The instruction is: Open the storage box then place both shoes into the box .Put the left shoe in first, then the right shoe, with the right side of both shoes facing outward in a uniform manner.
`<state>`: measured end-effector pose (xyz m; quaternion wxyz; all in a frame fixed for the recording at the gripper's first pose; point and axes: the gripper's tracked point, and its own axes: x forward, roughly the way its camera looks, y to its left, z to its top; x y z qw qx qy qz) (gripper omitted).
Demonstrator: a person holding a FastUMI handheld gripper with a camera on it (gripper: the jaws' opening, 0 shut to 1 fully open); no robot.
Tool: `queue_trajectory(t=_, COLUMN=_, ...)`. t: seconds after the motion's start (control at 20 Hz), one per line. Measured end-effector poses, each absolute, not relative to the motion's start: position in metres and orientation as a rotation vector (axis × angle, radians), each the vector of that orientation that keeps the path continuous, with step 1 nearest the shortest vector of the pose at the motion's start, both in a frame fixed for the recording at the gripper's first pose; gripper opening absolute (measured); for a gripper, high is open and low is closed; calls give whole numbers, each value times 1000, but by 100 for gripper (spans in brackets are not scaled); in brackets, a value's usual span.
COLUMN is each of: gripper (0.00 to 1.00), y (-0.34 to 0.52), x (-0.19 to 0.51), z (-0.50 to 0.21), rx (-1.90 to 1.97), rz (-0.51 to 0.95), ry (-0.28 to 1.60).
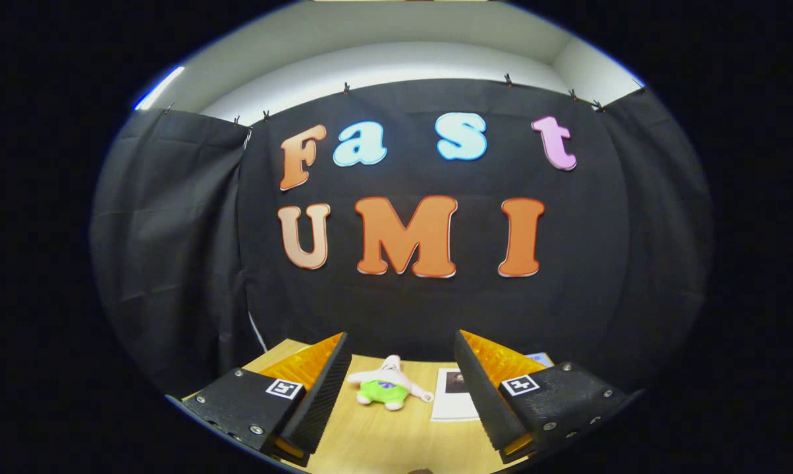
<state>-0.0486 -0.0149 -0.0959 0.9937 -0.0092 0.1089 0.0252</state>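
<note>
- The gripper [403, 388] hovers above the wooden bench [383, 441], fingers spread wide with nothing between them.
- A square black-and-white marker tag [284, 388] sits on each finger mount.
- Just ahead, between the fingers, lies a small white-and-green plush toy [386, 385].
- Right of the toy, a printed sheet [452, 395] lies flat; its print is too small to read.
- Farthest, the black cloth wall [172, 250].

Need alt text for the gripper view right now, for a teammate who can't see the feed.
The gripper is open, its fingers spread apart and holding nothing above a wooden table. Between and just beyond the fingers lies a small plush toy with a green body, and a printed sheet rests beside it near the right finger. A black cloth wall hangs behind the table.
</note>
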Motion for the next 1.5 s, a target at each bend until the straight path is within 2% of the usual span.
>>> queue_trajectory(t=0.35, gripper=96, y=-54, x=-51, z=-25, rx=-65, rz=27, ry=-22)
queue_trajectory(t=0.65, gripper=97, y=-64, x=-56, z=-11, rx=-86, rz=12, ry=-92)
queue_trajectory(t=1.5, gripper=97, y=-45, x=-57, z=-16, rx=-46, rz=62, ry=-84)
